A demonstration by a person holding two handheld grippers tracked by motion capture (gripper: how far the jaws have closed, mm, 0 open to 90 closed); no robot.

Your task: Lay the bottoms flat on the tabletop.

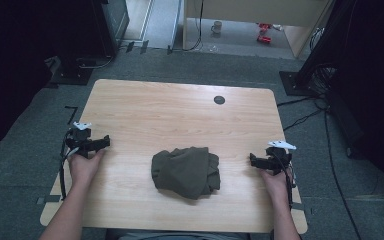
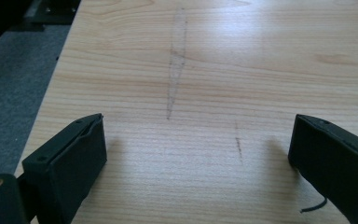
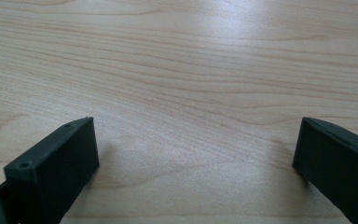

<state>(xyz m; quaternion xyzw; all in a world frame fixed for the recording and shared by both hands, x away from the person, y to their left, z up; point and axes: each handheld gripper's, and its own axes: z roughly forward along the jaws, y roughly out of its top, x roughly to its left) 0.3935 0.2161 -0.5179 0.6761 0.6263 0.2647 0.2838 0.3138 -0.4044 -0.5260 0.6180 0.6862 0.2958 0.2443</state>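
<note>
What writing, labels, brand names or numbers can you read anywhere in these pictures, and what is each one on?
None can be read.
The table carries no print; the left gripper view shows faint grey pencil-like streaks on its wood, which are marks, not letters.
The dark olive cloth shows no tag or logo.
The left gripper and right gripper bear no legible label.
The mug and red objects on the floor beyond are too small to read.

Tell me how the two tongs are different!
The left tongs sit by the table's left edge; the right tongs sit by its right edge. The left tongs lie farther from the green cloth than the right tongs. Both are black, wide open, holding nothing.
</note>
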